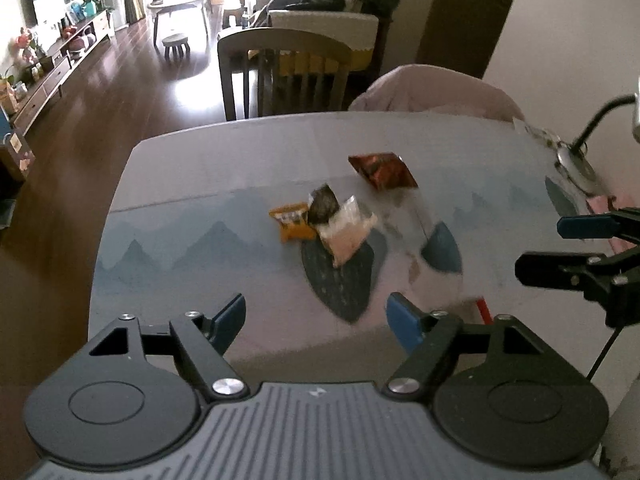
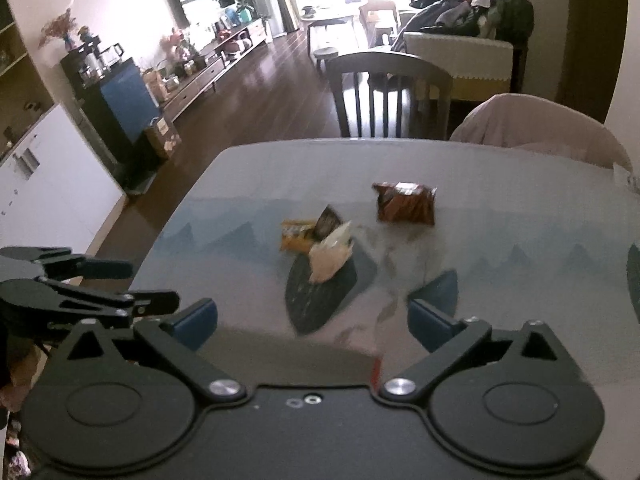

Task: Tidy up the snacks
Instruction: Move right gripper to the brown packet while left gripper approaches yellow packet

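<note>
my left gripper (image 1: 316, 320) hovers low over the near edge of the desk (image 1: 180, 200), its blue-padded fingers (image 1: 228, 318) spread wide with nothing between them. ahead, near the middle of the desk, lies a cluster of snacks: an orange packet (image 1: 291, 222) on the left, a dark packet (image 1: 323, 205) leaning on it, and a pale packet (image 1: 347, 230) touching both. a red-brown packet (image 1: 382, 171) sits apart, farther back to the right. my right gripper (image 2: 312, 322) also hangs open and empty, fingers (image 2: 194, 322) wide, beside the left one.
</note>
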Tool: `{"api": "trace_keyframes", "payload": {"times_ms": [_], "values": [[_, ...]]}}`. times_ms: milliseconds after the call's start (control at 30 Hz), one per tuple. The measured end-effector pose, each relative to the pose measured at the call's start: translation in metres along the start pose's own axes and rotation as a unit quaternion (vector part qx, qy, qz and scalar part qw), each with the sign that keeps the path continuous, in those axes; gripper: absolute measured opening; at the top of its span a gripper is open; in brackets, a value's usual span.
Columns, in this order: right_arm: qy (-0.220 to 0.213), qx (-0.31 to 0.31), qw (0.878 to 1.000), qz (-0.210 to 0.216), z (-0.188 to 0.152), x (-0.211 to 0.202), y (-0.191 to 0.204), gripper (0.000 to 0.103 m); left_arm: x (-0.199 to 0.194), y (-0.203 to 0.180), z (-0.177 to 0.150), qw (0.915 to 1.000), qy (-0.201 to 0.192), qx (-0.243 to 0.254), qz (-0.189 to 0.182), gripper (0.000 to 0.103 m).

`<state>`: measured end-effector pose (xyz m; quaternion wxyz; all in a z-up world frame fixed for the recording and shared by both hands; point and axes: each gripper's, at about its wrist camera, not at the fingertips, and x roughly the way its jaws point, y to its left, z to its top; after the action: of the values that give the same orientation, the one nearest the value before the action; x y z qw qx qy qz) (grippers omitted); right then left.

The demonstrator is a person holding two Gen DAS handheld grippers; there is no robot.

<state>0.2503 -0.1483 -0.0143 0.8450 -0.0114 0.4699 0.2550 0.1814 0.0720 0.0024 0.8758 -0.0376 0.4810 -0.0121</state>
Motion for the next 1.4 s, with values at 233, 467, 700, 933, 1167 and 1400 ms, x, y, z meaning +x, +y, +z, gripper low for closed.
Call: {"api": "trace_keyframes", "payload": {"times_ms": [233, 467, 700, 933, 1167, 1400], "values": [[-0.003, 0.012, 1.000, -0.020, 0.051, 0.029, -0.030, 0.102, 0.032, 0.007, 0.055, 0.9996, 0.018, -0.012, 0.016, 0.077], [0.015, 0.018, 0.999, -0.040, 0.092, 0.085, -0.060, 0.102, 0.084, 0.012, 0.094, 0.9982, 0.047, -0.020, 0.031, 0.078], [0.056, 0.040, 0.996, -0.054, 0.107, 0.159, -0.090, 0.102, 0.147, 0.017, 0.108, 0.9926, 0.105, -0.036, 0.050, 0.078], [0.090, 0.045, 0.994, -0.048, 0.109, 0.219, -0.102, 0.102, 0.203, 0.031, 0.112, 0.9836, 0.157, -0.068, 0.057, 0.078], [0.114, 0.054, 0.991, -0.050, 0.108, 0.254, -0.112, 0.102, 0.255, 0.036, 0.117, 0.9716, 0.218, -0.078, 0.051, 0.078], [0.127, 0.055, 0.989, -0.046, 0.107, 0.269, -0.113, 0.102, 0.281, 0.039, 0.112, 0.9667, 0.237, -0.079, 0.054, 0.077]]}}
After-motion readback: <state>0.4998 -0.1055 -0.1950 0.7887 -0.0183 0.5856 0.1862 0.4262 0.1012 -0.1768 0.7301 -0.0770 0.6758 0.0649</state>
